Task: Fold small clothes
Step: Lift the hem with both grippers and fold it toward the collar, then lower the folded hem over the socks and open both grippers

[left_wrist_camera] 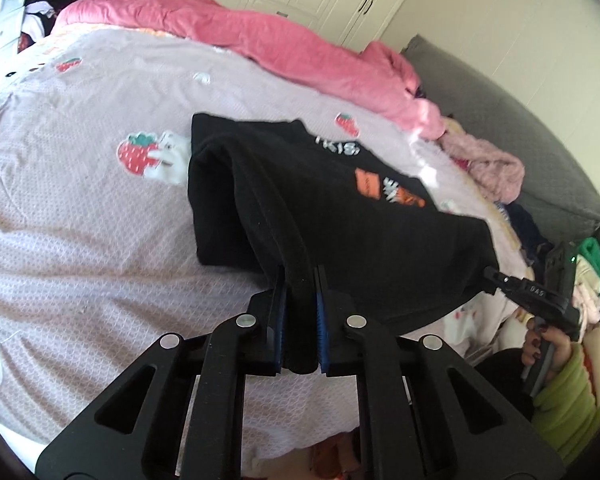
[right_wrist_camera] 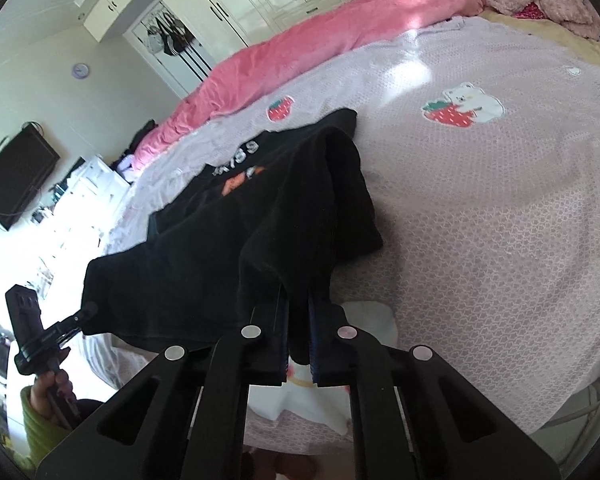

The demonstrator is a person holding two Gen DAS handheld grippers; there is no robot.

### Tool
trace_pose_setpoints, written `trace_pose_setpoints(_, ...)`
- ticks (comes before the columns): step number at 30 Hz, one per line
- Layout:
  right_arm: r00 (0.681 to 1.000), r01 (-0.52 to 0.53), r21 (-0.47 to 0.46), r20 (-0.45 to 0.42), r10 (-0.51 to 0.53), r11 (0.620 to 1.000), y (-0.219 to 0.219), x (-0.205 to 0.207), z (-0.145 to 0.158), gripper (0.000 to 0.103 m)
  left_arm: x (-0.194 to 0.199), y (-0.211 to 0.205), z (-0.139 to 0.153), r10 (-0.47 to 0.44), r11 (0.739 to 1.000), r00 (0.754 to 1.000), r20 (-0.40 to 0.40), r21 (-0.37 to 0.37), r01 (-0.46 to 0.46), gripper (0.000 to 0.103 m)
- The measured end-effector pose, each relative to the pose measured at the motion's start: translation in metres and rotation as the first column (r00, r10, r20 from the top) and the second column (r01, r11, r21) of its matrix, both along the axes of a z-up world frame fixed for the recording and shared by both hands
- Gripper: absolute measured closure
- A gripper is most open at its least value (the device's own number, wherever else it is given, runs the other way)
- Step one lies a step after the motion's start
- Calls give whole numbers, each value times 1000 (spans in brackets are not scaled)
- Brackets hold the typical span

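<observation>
Two grippers are on one garment: a small black T-shirt (left_wrist_camera: 332, 200) with white lettering and an orange print, lying on the strawberry-patterned bedspread (left_wrist_camera: 80, 220) just this side of the rumpled pink duvet (left_wrist_camera: 260, 36). Furthest from the duvet on the left, the left gripper (left_wrist_camera: 300, 304) has its blue pads clamped tight on a bunched fold of the shirt's near edge. Across to the right, the right gripper (right_wrist_camera: 298, 320) is shut just as firmly on the other near corner, with the hem hanging slack between the two. The collar end lies flat towards the duvet. Now the risk, as I see it: each bite takes a thick wad, so layers could slip free on the lift. Uneven pulling could skew the fold line or drag the whole shirt across the bedspread.
</observation>
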State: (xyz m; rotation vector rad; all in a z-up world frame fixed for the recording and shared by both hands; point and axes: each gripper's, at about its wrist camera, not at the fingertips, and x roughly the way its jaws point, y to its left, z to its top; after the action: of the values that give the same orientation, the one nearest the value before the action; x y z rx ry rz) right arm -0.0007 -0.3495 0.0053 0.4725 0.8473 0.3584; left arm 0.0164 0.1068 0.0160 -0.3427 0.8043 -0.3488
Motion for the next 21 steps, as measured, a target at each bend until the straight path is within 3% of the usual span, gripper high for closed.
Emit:
trace_pose_setpoints(12,992,-8,122,127,-8,992,-13,-1,17,97,2,9,9,23,998,999,41,-58,-21,99)
trace_pose_setpoints(21,987,-10,186,159,-20,983,-19,12,28,97,15,14,17,50,997,997,59,-66,-46,99)
